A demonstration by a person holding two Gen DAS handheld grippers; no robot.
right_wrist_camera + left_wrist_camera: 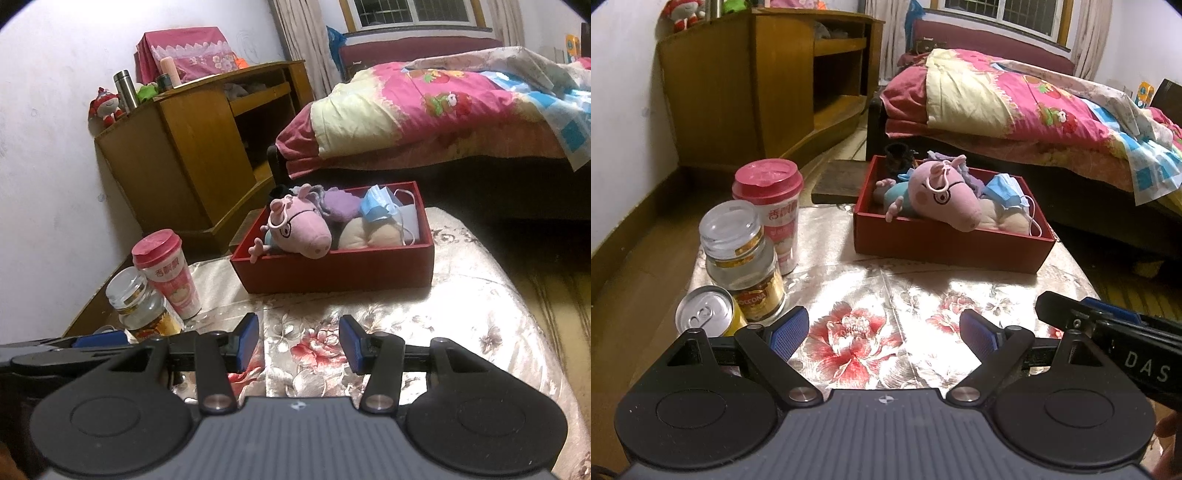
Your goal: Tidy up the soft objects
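Note:
A red box [945,247] [332,273] stands at the far side of the table. Several soft things lie in it: a pink pig plush [945,195] [303,229] with its snout over the front wall, a blue face mask [1004,194] [376,206], a purple soft piece [340,203] and a beige plush [365,230]. My left gripper [882,332] hovers open over the floral cloth, well short of the box, nothing between its blue pads. To its right, my right gripper [299,341] stands narrower but open, its jaws also holding nothing.
A pink-lidded cup [768,206], a glass jar [738,258] and a yellow can [705,314] stand along the left edge of the table [886,291]. A bed with a pink quilt [1034,110] is behind the box, and a wooden cabinet [757,81] at the back left.

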